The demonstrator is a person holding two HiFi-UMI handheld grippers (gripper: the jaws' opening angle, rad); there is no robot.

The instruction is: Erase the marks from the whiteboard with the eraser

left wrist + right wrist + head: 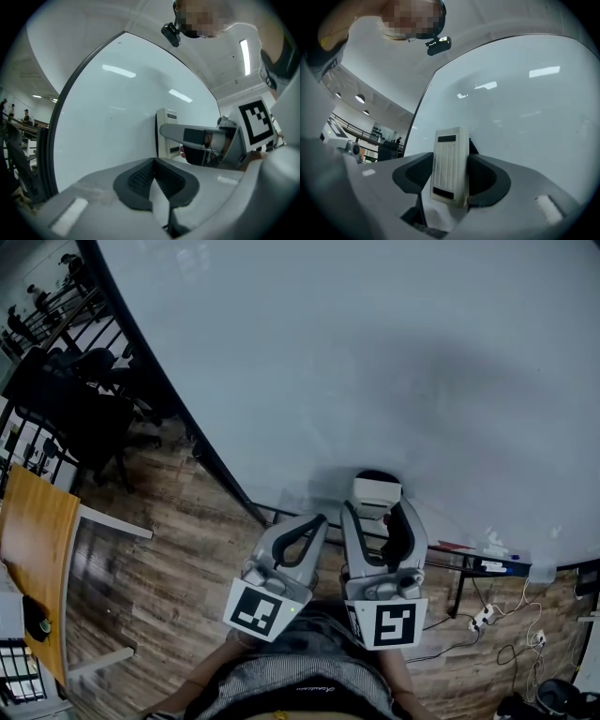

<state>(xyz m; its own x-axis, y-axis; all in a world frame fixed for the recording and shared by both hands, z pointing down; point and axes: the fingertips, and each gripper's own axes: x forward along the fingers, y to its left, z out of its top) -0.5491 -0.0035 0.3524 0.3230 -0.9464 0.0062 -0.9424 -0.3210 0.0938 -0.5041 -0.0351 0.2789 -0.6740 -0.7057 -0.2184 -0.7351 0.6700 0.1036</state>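
The whiteboard (375, 352) fills most of the head view, and I make out no marks on it. My right gripper (378, 514) is shut on a white eraser (376, 495), held upright close to the board's lower edge. In the right gripper view the eraser (450, 166) stands between the dark pads (485, 180), with the whiteboard (525, 108) behind it. Just left of it, my left gripper (317, 521) is shut with nothing in it. Its pads (140, 178) meet in the left gripper view, which also shows the eraser (166, 133) to the right.
The board's tray (487, 563) at the lower right carries markers. Below it, cables and a power strip (483, 618) lie on the wooden floor (169, 549). An orange table (37, 559) and dark chairs (75, 409) stand at the left.
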